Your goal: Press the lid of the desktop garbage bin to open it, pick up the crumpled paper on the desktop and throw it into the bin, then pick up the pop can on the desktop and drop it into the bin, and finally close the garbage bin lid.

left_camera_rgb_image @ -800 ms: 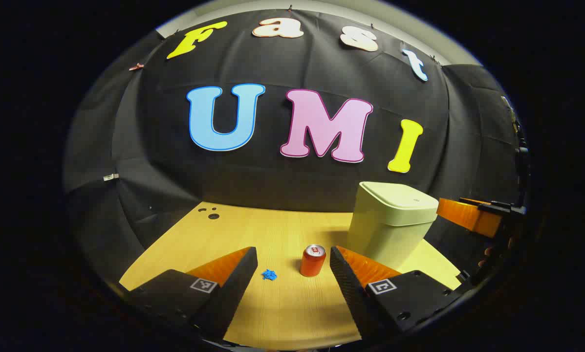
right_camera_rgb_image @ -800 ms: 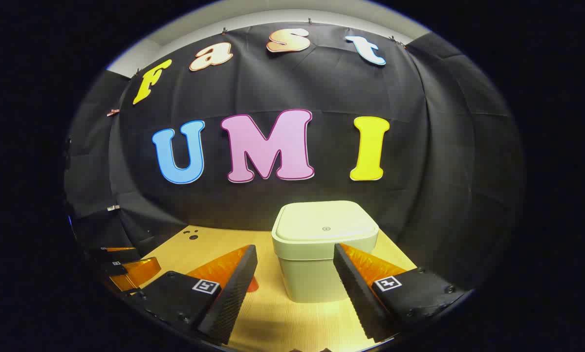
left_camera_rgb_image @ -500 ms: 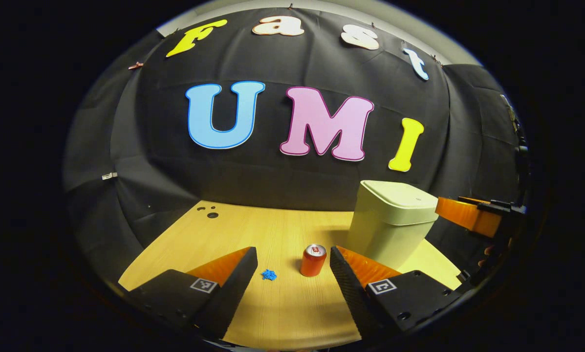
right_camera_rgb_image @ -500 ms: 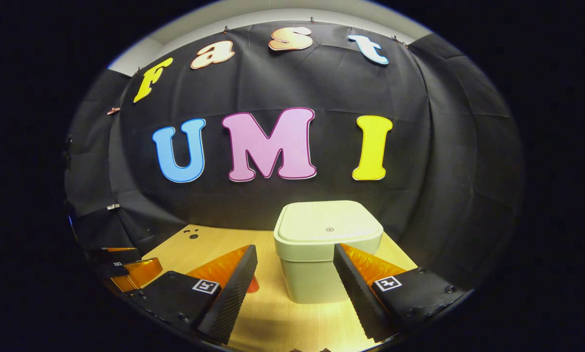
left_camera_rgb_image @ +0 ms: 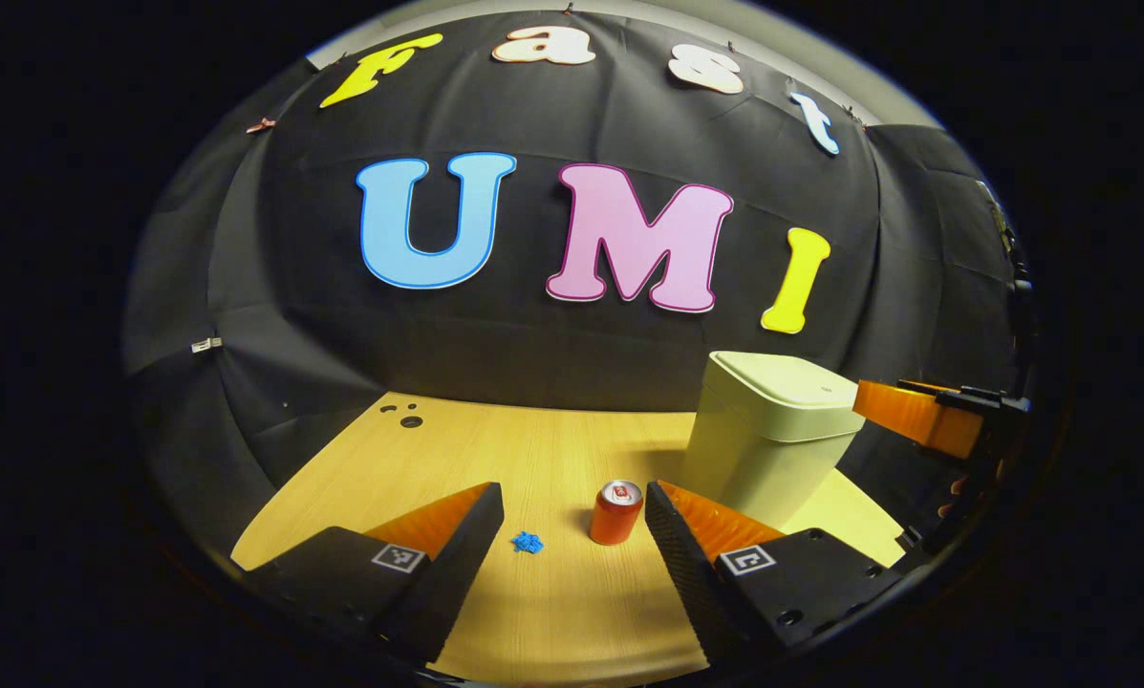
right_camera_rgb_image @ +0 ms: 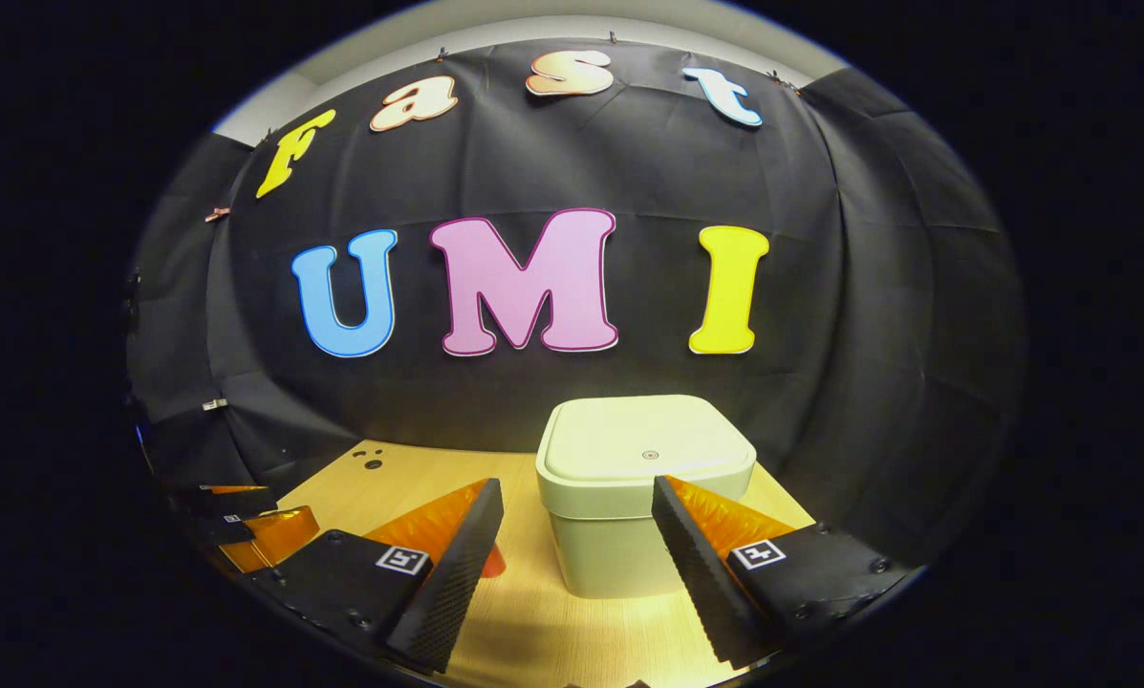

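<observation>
Slight drift since the earlier frames: you're easing the right gripper (right_camera_rgb_image: 576,497) a touch closer to the garbage bin (right_camera_rgb_image: 643,516), which is sitting a bit lower and larger in the right gripper view; the left gripper view is barely changing. You're holding the right gripper's jaws spread wide, gripping nothing, aimed at the bin with its lid (right_camera_rgb_image: 646,441) lying flat and closed. You're keeping the left gripper (left_camera_rgb_image: 572,502) spread too, nothing between its fingers, hovering above the wooden table (left_camera_rgb_image: 533,449). Through its gap, the pop can (left_camera_rgb_image: 615,510) is standing upright on the table, just in front of the bin (left_camera_rgb_image: 767,435), and the crumpled paper (left_camera_rgb_image: 528,543), a small blue scrap, is lying beside the can, apart from it, nearer the left finger. Your right gripper is showing at the far right edge of the left gripper view (left_camera_rgb_image: 925,419), level with the bin's lid, close beside it; contact is too hard to tell.
</observation>
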### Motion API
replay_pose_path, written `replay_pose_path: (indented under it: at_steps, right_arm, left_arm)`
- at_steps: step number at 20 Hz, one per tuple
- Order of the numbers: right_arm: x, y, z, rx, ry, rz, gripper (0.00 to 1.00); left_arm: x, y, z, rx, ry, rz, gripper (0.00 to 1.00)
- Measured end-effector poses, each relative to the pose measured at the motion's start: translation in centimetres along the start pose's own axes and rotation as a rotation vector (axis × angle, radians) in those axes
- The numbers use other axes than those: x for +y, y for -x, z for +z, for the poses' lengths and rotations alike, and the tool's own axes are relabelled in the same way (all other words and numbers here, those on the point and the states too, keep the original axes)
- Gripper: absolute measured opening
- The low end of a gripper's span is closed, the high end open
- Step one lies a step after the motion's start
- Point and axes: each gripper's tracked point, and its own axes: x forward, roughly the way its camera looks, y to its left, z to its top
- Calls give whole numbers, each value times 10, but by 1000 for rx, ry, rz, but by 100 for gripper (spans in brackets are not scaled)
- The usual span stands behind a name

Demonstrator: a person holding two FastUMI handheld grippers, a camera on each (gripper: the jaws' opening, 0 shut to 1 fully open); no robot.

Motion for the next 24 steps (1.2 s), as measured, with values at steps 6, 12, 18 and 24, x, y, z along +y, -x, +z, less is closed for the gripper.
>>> replay_pose_path:
  at_steps: [6,12,18,24]
  right_arm:
    - [-4,-9,16,-30,13,-24,89]
    - [-16,-20,22,-19,11,-52,55]
    - [-27,-34,20,10,29,-62,26]
    - [-29,-45,30,0,50,-41,6]
  left_arm:
    - [10,-4,-1,9,27,22,96]
    - [12,-4,-6,26,37,30,96]
    - [10,-5,-8,37,48,24,96]
    - [12,-8,-9,53,65,37,96]
